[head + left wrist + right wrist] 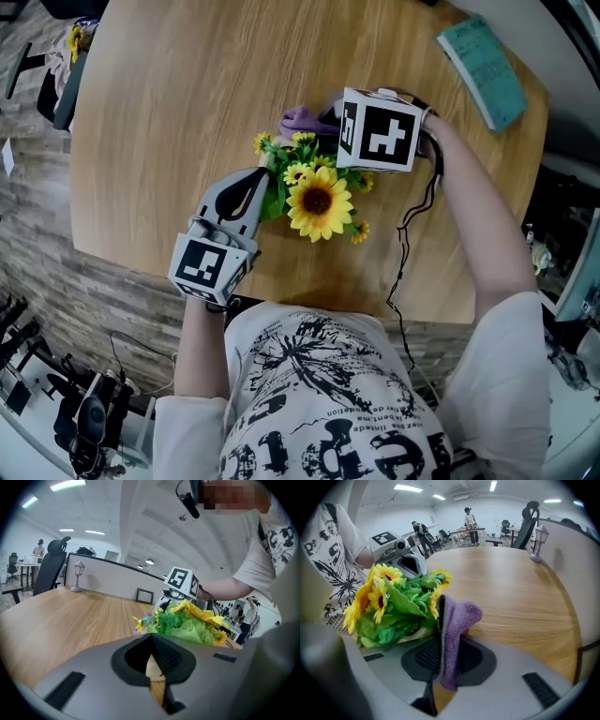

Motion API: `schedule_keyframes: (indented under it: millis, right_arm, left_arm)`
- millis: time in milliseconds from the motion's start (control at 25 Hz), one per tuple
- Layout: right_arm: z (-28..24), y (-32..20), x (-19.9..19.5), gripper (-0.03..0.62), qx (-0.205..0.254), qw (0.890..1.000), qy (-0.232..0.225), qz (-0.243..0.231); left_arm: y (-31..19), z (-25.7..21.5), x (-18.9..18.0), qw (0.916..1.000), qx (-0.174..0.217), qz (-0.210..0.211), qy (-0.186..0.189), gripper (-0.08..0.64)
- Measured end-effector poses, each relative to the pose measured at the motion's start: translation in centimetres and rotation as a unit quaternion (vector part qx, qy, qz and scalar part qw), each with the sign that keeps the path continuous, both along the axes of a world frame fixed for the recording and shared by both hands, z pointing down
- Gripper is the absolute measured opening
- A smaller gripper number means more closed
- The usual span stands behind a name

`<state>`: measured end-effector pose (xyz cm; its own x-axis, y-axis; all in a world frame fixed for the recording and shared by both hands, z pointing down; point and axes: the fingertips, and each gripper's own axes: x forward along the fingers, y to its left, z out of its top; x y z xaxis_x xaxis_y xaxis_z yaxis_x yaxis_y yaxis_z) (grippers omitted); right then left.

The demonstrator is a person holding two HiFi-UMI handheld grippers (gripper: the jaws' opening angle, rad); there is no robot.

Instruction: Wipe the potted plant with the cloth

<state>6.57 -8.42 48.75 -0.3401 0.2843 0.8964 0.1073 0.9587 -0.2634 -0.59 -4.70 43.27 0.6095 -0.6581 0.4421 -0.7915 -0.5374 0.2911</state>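
Right gripper (pixel 440 674) pinches purple cloth (pixel 457 620) just beside the potted sunflowers (pixel 389 604).

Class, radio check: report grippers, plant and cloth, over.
Left gripper shut, empty, beside plant. Right gripper shut on cloth, cloth at the leaves. Nothing in the way.

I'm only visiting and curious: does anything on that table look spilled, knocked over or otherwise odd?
Nothing stands out. The potted plant looks intact on the table, with no soil or water spilled around it. The purple cloth is pinched between the jaws of the right gripper, beside the leaves.
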Motion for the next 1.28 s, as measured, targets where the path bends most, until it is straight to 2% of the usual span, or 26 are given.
schedule_keyframes:
  millis: [320,640,800,880,1000,1160,1280]
  right_arm:
    - [-0.1,1.6,2.2,0.072,-0.007,0.999,-0.007,-0.035]
    - [0.1,3.0,4.3,0.074,-0.032,0.999,0.003,-0.006]
    - [-0.3,3.8,5.2,0.074,-0.028,1.0,0.003,0.001]
    - [-0.5,3.5,5.7,0.074,-0.007,1.0,0.007,0.011]
    - [-1.3,1.1,5.9,0.075,0.061,0.997,-0.004,0.045]
    - [-4.7,-1.4,5.4,0.074,0.145,0.982,-0.061,0.108]
    - [-7.4,-2.5,4.9,0.074,0.188,0.967,-0.085,0.149]
  left_arm:
    - [-0.5,0.1,0.3,1.0,-0.001,0.0,-0.008,0.003]
    - [-0.7,0.3,0.3,0.9999,-0.001,-0.013,-0.007,0.003]
    - [-0.5,0.3,0.0,0.9996,-0.002,-0.024,-0.011,0.003]
    - [-0.5,0.3,0.0,0.9994,-0.01,-0.032,0.0,0.003]
    - [-0.5,0.4,-0.1,0.9989,-0.024,-0.037,0.015,0.003]
    - [0.6,0.5,0.1,0.9986,-0.039,-0.028,0.024,0.003]
    - [0.5,0.2,-0.1,0.9994,-0.028,-0.018,0.003,0.003]
